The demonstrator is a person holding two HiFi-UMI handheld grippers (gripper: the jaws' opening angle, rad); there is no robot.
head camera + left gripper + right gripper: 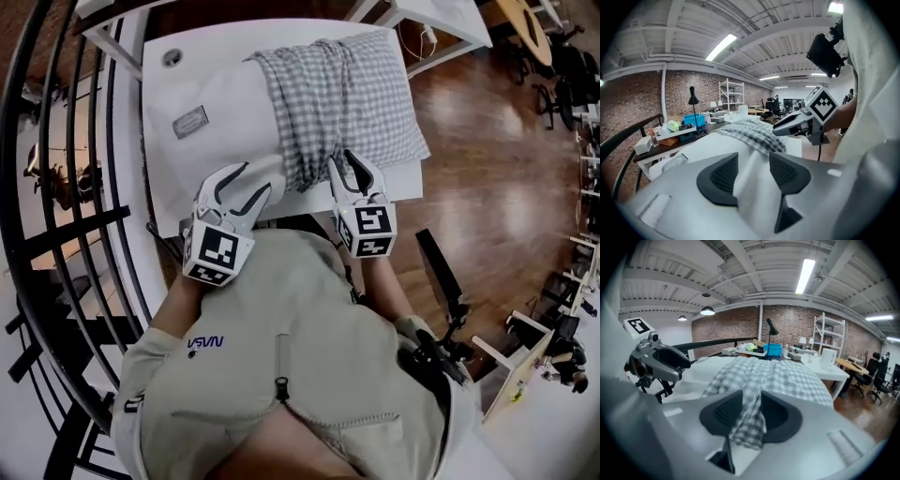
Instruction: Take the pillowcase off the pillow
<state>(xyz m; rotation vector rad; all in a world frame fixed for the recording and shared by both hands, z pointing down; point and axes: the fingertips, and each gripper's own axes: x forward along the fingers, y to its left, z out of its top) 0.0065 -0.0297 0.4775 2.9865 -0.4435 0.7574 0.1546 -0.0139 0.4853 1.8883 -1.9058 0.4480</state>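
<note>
A white pillow (pixel 220 112) lies on a white table (pixel 401 183), and a grey checked pillowcase (pixel 347 94) covers its right part. My left gripper (pixel 236 190) is at the pillow's bare near edge. In the left gripper view the left gripper (pixel 753 171) stands open with the pillow's white fabric (pixel 708 150) between its jaws. My right gripper (pixel 359 178) is at the pillowcase's near edge. In the right gripper view the right gripper (pixel 751 411) is open and a bunched strip of the pillowcase (pixel 787 380) hangs loosely between the pads.
A black railing (pixel 66 234) curves along the left of the table. Wooden floor (pixel 506 169) lies to the right, with chairs and desks further off. Behind the pillow stand a black desk lamp (pixel 693 101) and a blue box (pixel 693 120).
</note>
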